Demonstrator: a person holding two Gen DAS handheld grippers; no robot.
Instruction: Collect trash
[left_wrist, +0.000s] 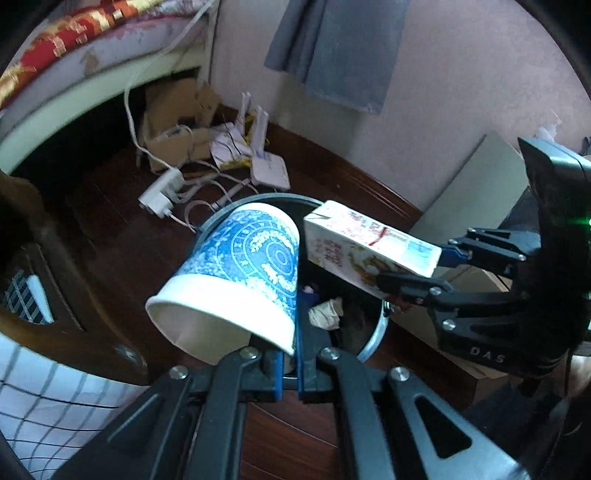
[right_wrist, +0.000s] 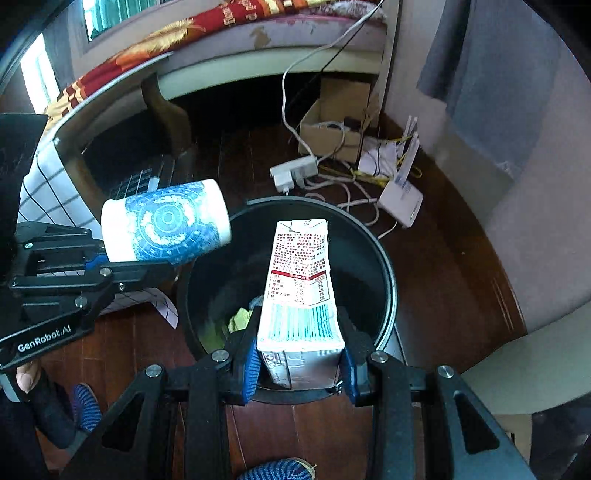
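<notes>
Your left claw pinching the cup and right claw clamping the carton hover over the bin; the cup, held off-centre, may miss.

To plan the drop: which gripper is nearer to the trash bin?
Right. The right gripper holds the carton above the bin opening; the left gripper holds the cup beside its rim.
</notes>
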